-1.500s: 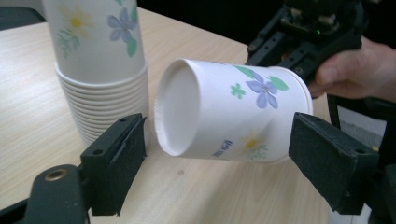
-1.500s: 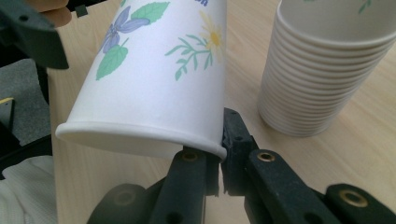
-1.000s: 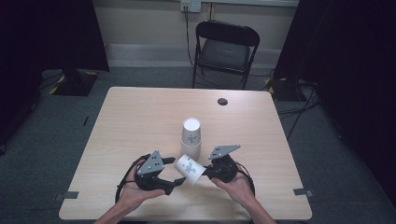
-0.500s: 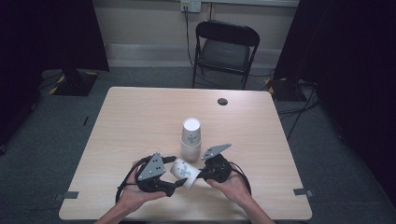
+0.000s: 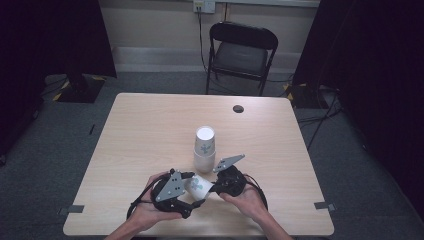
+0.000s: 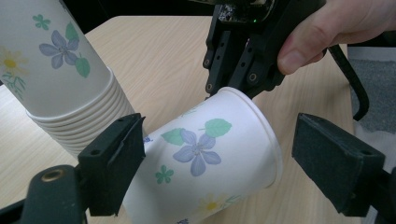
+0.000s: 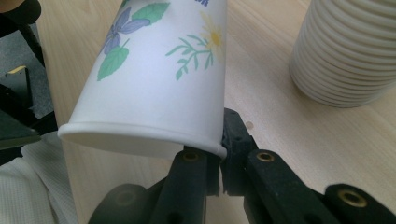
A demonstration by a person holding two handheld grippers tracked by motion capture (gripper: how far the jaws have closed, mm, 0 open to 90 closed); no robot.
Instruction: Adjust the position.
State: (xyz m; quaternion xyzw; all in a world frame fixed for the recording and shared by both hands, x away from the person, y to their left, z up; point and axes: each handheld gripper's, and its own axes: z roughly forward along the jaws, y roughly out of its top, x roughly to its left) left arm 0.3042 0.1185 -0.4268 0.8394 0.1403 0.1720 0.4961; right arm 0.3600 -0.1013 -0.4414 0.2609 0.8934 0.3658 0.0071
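- Pinching rim of tilted floral paper cup [image 5: 199, 185]: right gripper [image 5: 218, 187], jaws nearly closed, near tabletop [image 5: 150, 130] front edge.
- Left gripper [image 5: 196, 192] jaws wide, straddling cup, not clamped.
- Cup stack [image 5: 204, 148] just behind.
- No readable text.

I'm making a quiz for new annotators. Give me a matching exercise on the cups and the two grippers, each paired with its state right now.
Things:
1. loose paper cup
2. stack of cups
3. right gripper
4. left gripper

States:
A. open, fingers on either side of the cup's body
B. upside down on the table
C. shut on the cup's rim
D. tilted on its side, held off the table

Pairs: 1-D, 2-B, 3-C, 4-A
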